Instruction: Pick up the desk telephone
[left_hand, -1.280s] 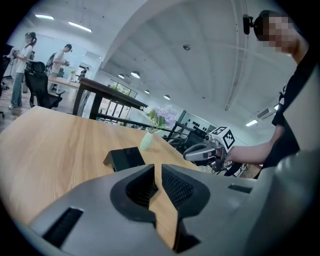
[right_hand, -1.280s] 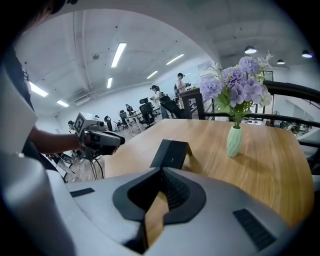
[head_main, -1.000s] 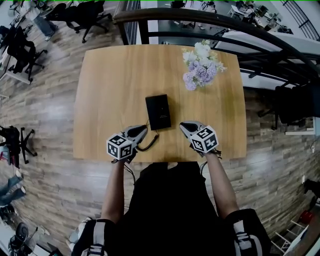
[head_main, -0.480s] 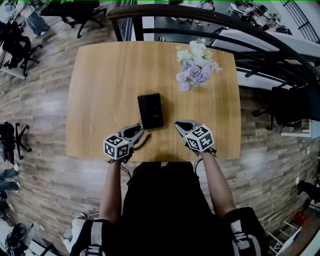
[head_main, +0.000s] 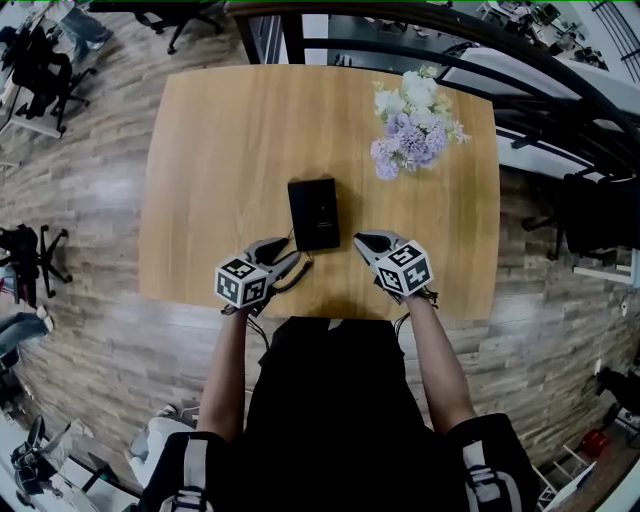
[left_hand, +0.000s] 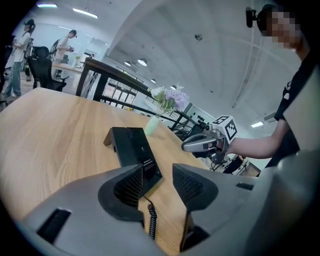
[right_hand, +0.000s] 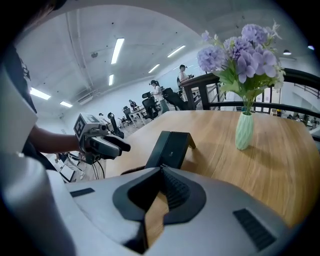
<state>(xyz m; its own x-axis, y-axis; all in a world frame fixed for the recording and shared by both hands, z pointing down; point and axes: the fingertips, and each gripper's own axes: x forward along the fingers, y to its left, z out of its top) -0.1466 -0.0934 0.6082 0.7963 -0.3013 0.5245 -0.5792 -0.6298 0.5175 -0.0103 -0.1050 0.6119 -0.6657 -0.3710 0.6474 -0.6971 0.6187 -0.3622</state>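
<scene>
The desk telephone (head_main: 314, 213) lies flat on the surface (head_main: 210, 150) just ahead; the left tongs (head_main: 285, 255) have just been opening, nothing between them, seemingly to grasp it, while the right tongs (head_main: 364, 241) are pressed together.

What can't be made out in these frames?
Keys and print on the desk telephone: head view, too small and dark.
Telephone's near end: right gripper view, behind the shut right gripper.
The vase: head view, covered from above by its flowers.
The people across the room: left gripper view, too small.
</scene>
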